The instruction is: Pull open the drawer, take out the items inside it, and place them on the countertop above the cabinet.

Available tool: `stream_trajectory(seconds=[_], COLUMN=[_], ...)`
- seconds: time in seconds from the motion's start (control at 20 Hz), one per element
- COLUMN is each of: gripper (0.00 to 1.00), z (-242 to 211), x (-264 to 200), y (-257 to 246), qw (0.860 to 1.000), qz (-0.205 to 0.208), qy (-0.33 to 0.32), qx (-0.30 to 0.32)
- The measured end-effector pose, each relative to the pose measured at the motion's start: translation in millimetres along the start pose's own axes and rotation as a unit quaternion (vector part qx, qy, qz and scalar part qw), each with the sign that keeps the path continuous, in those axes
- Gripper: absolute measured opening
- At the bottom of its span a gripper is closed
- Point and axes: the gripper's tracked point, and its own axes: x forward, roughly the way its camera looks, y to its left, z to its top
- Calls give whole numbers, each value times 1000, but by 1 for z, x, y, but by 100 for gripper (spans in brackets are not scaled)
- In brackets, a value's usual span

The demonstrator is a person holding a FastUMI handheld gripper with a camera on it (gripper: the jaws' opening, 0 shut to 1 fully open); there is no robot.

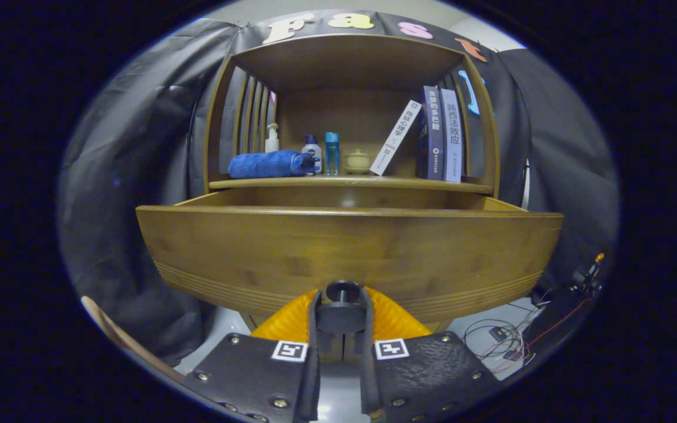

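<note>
The wooden drawer (350, 247) stands pulled out from the cabinet, its wide front panel close ahead of me. A dark round knob (342, 290) sits at the lower middle of that panel. My gripper (341, 314) is shut on the drawer knob, one finger pressing each side of its stem. The drawer's inside is hidden behind the front panel. Above it runs the countertop shelf (350, 183), with a rolled blue towel (271, 164) lying at its left.
On the shelf stand a white pump bottle (271, 138), a small white bottle (311, 150), a blue bottle (331, 153), a cream lidded pot (357, 160) and three books (435, 138). Cables and small devices (509, 341) lie on the floor, lower right.
</note>
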Motion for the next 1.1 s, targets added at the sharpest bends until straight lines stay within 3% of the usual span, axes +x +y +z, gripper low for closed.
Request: stream_trajectory(seconds=[0.45, 0.75, 0.9, 1.1], gripper=[28, 38, 43, 43], z=[2, 2, 15, 53], x=[-3, -6, -22, -54], y=[2, 3, 4, 8], qw=[1000, 1000, 999, 992], qz=[5, 17, 18, 18], qy=[-15, -13, -40, -100], qx=[-10, -7, -28, -78])
